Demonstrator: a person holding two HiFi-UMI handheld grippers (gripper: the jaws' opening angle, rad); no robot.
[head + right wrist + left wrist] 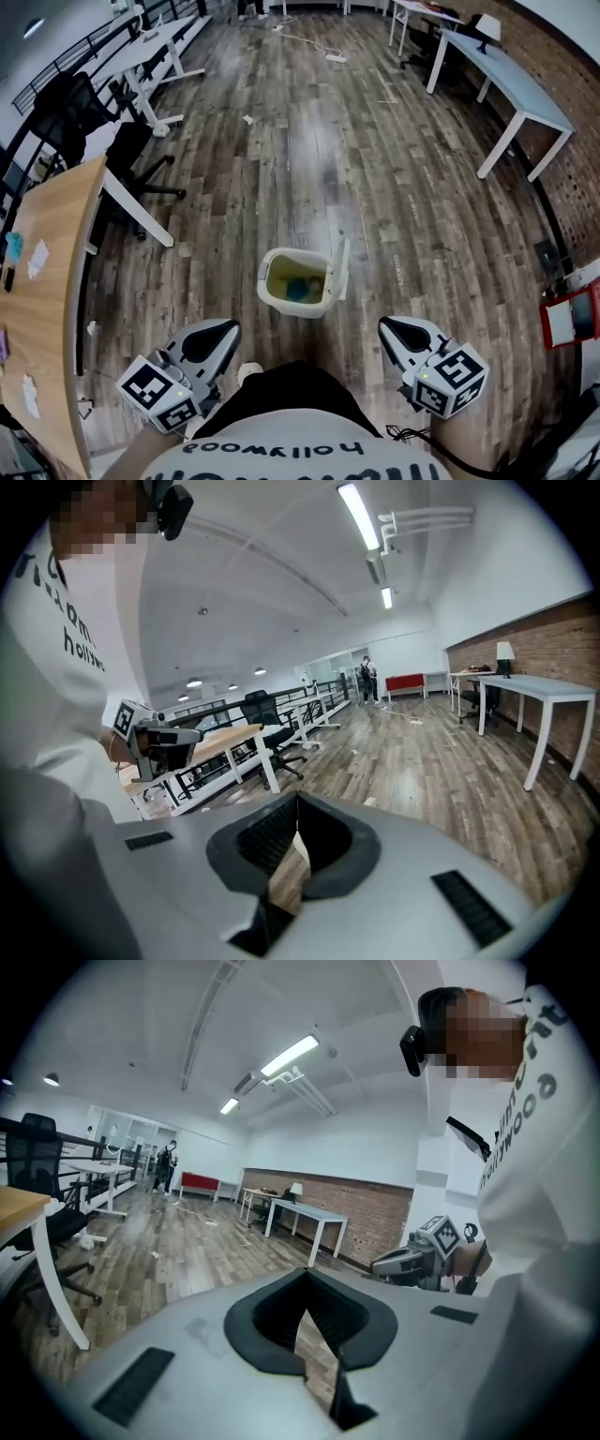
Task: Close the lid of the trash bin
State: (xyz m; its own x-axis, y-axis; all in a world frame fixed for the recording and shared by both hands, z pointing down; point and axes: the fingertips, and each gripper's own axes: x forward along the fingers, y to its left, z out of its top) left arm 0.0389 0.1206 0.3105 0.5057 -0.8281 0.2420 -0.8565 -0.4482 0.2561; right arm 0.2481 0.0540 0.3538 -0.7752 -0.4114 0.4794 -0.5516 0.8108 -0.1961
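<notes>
A small cream trash bin [281, 292] stands on the wooden floor just ahead of me, with something blue lying inside. Its lid [341, 270] is flipped up on edge at the bin's right side. Held low and near my body, my left gripper [225, 329] points toward the bin from the near left, shut with nothing in it. On the near right my right gripper [387, 326] is likewise shut and empty. Both are a short way from the bin and touch nothing. The bin is outside both gripper views, where the left gripper [305, 1273] and right gripper [297, 800] show their jaw tips meeting.
A wooden desk [45, 281] runs along the left, with a black office chair [127, 155] beyond it. White tables [511, 89] stand at the far right by a brick wall. A red box [572, 317] sits at the right edge.
</notes>
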